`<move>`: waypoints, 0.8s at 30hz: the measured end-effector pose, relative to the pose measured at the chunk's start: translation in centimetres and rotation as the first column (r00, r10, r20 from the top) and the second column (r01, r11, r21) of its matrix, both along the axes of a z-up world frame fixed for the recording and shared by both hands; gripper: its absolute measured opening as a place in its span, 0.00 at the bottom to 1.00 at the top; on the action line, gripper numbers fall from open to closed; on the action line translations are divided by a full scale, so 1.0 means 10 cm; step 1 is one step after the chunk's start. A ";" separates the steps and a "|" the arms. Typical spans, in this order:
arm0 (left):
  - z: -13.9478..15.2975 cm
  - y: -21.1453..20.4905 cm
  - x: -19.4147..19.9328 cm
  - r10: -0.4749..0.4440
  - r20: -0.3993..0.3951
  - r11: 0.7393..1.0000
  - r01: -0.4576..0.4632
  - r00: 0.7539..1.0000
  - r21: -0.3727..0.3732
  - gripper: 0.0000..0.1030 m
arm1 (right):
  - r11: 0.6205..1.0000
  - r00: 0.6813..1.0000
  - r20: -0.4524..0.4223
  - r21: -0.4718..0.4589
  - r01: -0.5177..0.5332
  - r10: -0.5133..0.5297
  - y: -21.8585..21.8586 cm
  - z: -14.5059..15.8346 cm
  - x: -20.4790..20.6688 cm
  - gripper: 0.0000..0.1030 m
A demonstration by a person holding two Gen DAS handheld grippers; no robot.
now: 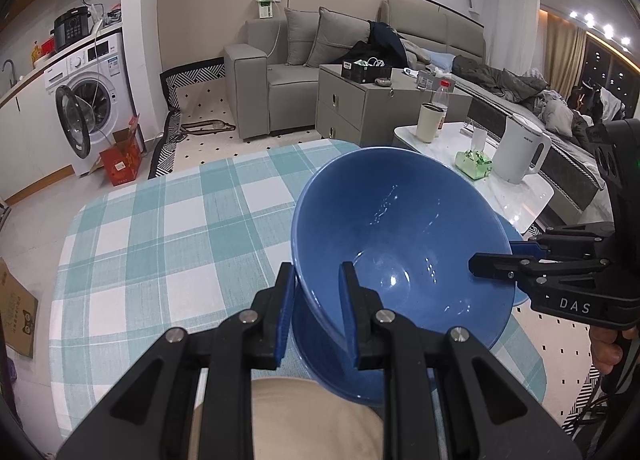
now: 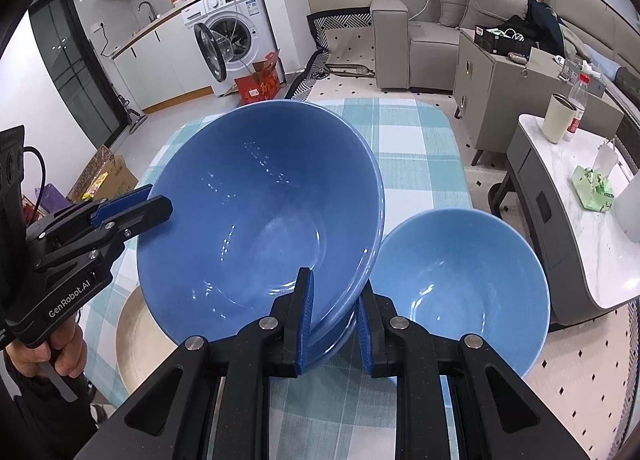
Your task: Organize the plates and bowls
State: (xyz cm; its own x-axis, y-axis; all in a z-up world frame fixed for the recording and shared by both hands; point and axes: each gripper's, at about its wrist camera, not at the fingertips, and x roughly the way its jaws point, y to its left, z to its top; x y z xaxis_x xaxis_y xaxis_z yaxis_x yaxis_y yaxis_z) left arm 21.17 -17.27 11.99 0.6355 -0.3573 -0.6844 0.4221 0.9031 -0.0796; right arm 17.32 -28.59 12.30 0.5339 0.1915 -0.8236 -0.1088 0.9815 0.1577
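Note:
A large dark blue bowl (image 1: 404,244) (image 2: 260,215) is held tilted over the checked table between both grippers. My left gripper (image 1: 316,316) is shut on its near rim, one finger inside and one outside; it also shows at the left of the right wrist view (image 2: 156,207). My right gripper (image 2: 332,324) is shut on the opposite rim, and shows at the right of the left wrist view (image 1: 480,260). A second blue bowl seems to lie under it (image 2: 340,340). A smaller light blue bowl (image 2: 460,292) stands to the right. A beige plate (image 2: 140,340) (image 1: 316,420) lies below.
The table has a teal and white checked cloth (image 1: 168,227). A white side table (image 2: 580,227) to the right holds a cup, a bottle, a tissue pack and a white kettle (image 1: 520,155). A sofa, a cabinet and a washing machine stand behind.

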 end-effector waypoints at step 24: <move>-0.42 0.07 -0.01 0.018 -0.075 0.999 -0.015 0.997 0.031 0.20 | 0.995 0.994 -0.084 -0.067 -0.074 0.068 0.20 -0.37 0.02 0.21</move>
